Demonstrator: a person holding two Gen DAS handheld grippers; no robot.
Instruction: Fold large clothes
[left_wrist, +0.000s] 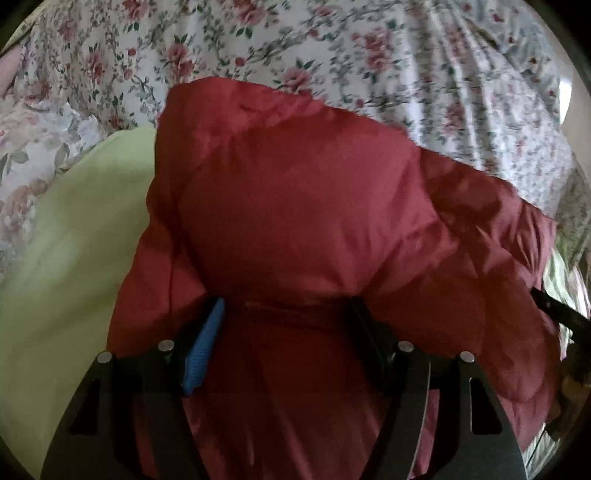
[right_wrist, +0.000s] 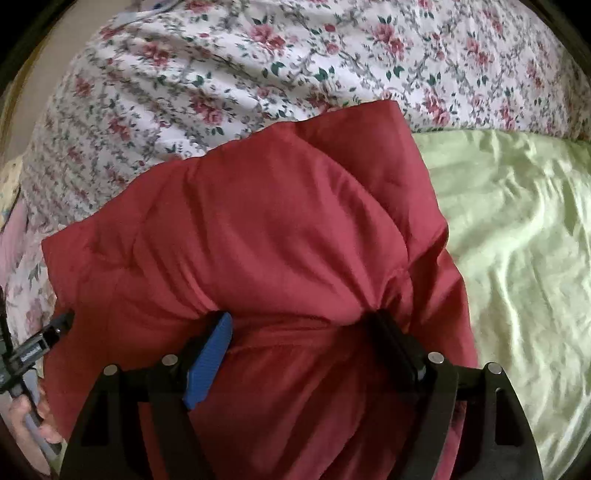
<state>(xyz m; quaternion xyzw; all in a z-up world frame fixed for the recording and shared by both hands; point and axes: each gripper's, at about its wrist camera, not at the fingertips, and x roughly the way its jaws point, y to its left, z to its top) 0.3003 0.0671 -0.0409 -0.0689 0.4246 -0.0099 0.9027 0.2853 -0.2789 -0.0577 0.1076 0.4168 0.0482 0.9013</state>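
A puffy red quilted garment (left_wrist: 303, 206) fills the middle of the left wrist view and also the right wrist view (right_wrist: 258, 236). It lies bunched on a bed. My left gripper (left_wrist: 288, 310) has thick red fabric pinched between its blue-padded finger (left_wrist: 207, 343) and its black finger. My right gripper (right_wrist: 301, 325) holds a thick bunch of the same garment the same way, between a blue pad (right_wrist: 208, 362) and a black finger. The other gripper's tip shows at each view's edge (right_wrist: 55, 328).
A floral bedsheet (right_wrist: 221, 74) covers the far part of the bed. A light green sheet (right_wrist: 517, 240) lies beside the garment, also seen in the left wrist view (left_wrist: 74, 258). A hand (right_wrist: 26, 413) holds the left gripper's handle.
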